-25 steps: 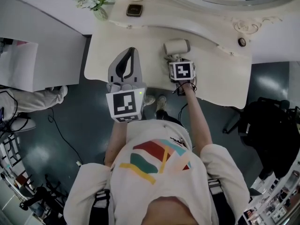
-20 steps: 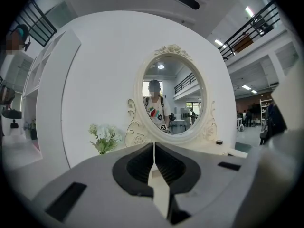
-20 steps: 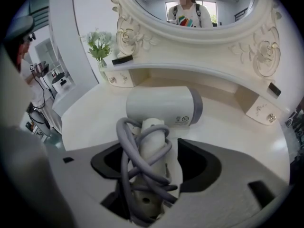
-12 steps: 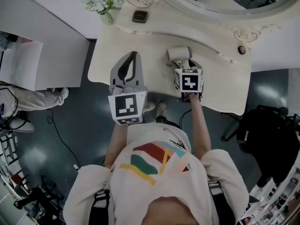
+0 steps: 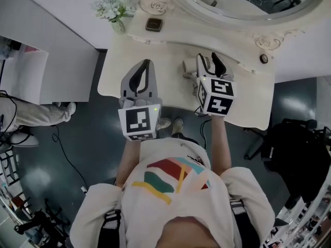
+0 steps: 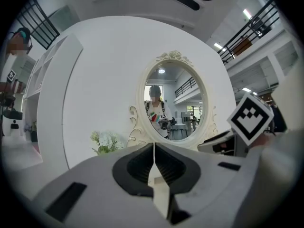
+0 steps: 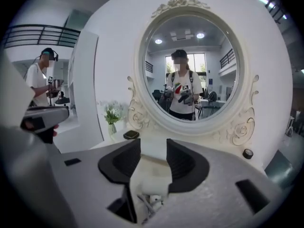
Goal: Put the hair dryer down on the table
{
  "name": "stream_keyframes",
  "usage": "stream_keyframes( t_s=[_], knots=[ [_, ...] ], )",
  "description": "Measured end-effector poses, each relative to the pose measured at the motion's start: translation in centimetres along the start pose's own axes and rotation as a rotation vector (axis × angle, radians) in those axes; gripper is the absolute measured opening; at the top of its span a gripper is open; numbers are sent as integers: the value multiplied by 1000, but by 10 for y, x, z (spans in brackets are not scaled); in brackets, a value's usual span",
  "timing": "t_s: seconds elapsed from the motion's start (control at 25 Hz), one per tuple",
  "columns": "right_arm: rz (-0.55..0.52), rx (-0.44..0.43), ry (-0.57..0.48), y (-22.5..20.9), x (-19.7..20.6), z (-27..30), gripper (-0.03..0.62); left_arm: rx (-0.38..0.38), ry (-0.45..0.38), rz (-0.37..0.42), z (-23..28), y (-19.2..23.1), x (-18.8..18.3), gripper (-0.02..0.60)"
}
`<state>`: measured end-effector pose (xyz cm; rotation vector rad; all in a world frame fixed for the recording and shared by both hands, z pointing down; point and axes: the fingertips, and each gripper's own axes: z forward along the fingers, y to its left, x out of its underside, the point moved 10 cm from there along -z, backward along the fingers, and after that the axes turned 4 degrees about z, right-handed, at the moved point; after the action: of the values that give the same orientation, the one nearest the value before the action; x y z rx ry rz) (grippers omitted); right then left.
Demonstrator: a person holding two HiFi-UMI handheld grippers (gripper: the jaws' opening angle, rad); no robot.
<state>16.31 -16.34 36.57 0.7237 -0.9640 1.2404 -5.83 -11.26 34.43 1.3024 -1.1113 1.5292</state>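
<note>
Nearest the camera is the person's pale shirt (image 5: 170,185) with its coloured stripes, well short of the hair dryer (image 5: 189,66), with both forearms reaching forward from it over the dark floor (image 5: 93,133). The left claw (image 5: 147,66) is held out level to the hair dryer's left in the head view. Its jaws are pressed together to a thin slit with nothing between them. The right claw (image 5: 210,62) sits just to the right of the hair dryer and partly over it, tilted downward with its marker cube toward the person. Its jaws have just been closing and now stand partly apart, and their pads press on nothing. In the right gripper view the gap shows bare worktop. The pale shape with thin cords low in that gap is probably the hair dryer, though the view there is too cramped to be sure. The hair dryer itself lies on its side on the cream worktop (image 5: 248,94), free of both claws, near the middle. Beyond the hair dryer and to its left, a small dark square box (image 5: 154,24) rests near the back edge. Further left of that stands a vase of pale flowers (image 5: 115,6). To the hair dryer's right, a small round dark knob-like thing (image 5: 264,59) sits by the carved frame. Behind everything rises the oval mirror (image 5: 243,4).
</note>
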Motion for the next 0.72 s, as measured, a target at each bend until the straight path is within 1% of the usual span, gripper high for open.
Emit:
stream_keyframes(
  t_s=[0.16, 0.32, 0.44, 0.72],
  knots=[
    [-14, -9, -85, 11, -14, -15, 125, 0, -32, 1, 0, 1, -8, 8],
    [-24, 21, -182, 19, -22, -29, 20, 4, -44, -3, -1, 1, -13, 8],
    [-15, 29, -244, 22, -28, -39, 2, 7, -45, -9, -1, 2, -16, 8],
    [-38, 16, -398, 31, -41, -63, 0, -1, -80, -5, -2, 5, -28, 8]
  ],
)
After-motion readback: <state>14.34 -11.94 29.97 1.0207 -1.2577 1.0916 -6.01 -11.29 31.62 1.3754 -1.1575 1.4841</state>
